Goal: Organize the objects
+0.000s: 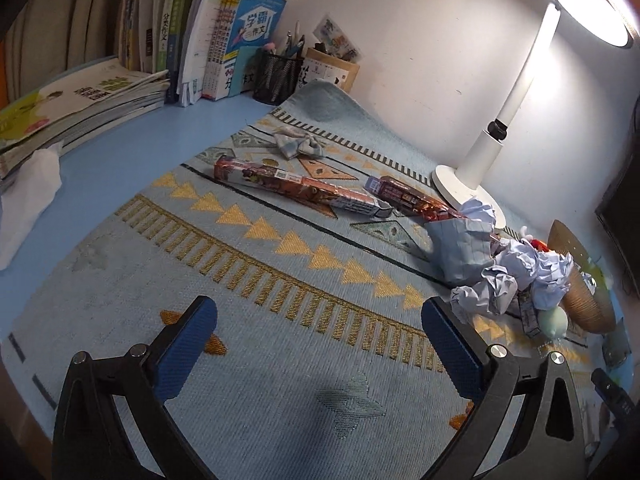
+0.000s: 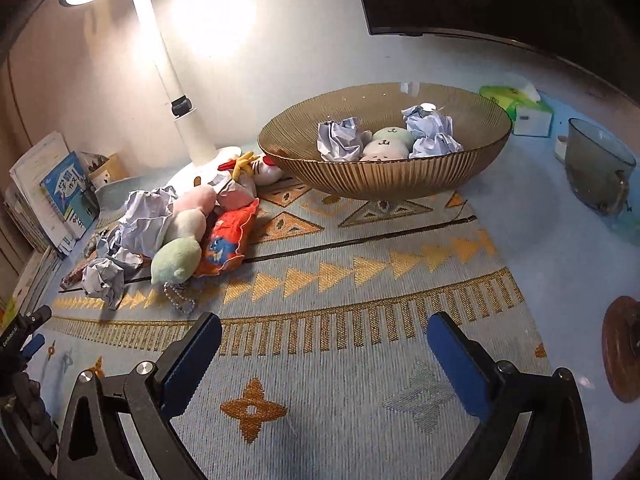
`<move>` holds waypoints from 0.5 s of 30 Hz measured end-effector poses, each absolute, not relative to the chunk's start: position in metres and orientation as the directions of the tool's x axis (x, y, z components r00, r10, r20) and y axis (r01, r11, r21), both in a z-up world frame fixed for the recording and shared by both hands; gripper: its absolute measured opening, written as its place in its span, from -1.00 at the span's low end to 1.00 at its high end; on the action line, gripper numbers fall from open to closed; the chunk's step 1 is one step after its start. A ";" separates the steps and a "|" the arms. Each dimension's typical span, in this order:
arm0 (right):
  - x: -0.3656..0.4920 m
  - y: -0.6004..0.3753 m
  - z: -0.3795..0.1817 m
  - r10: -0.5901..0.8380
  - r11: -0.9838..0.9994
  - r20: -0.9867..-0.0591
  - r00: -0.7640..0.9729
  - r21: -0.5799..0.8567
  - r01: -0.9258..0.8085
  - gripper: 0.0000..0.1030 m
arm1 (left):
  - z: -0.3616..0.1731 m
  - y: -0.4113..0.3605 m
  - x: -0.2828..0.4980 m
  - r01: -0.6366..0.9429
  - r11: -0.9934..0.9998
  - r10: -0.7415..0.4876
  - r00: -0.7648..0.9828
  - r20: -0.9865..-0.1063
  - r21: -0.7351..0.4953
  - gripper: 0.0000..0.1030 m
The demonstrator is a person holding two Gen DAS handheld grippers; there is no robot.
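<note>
Both grippers' fingers (image 2: 456, 356) spread wide, empty, toy pile (image 2: 192, 232) beyond, bowl (image 2: 384, 176) farther.

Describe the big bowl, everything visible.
The bowl is wide, shallow and round, golden-brown with fine ribs running down its wall, and looks like tinted glass or glossy plastic. It stands upright on a small foot on the patterned mat, right of the lamp. Inside lie three crumpled paper balls and two pale round plush toys. No gripper touches it.
</note>
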State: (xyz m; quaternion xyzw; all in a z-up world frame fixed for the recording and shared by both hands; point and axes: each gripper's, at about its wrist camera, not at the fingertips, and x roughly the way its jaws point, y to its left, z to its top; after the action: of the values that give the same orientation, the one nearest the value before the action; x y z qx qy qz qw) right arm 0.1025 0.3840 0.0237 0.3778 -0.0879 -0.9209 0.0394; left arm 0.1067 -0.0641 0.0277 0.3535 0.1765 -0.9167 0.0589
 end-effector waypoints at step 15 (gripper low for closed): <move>0.099 0.382 0.026 -0.141 -0.981 -0.692 -0.708 0.192 0.008 1.00 | 0.047 -0.014 0.098 0.004 -0.972 0.155 -0.745 -0.648 -0.236 0.98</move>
State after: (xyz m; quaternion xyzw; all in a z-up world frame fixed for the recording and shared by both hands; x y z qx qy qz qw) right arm 0.0993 0.3817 0.0262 0.3798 -0.0876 -0.9200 0.0405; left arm 0.0983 -0.0141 0.0466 0.3544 0.1118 -0.9275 -0.0406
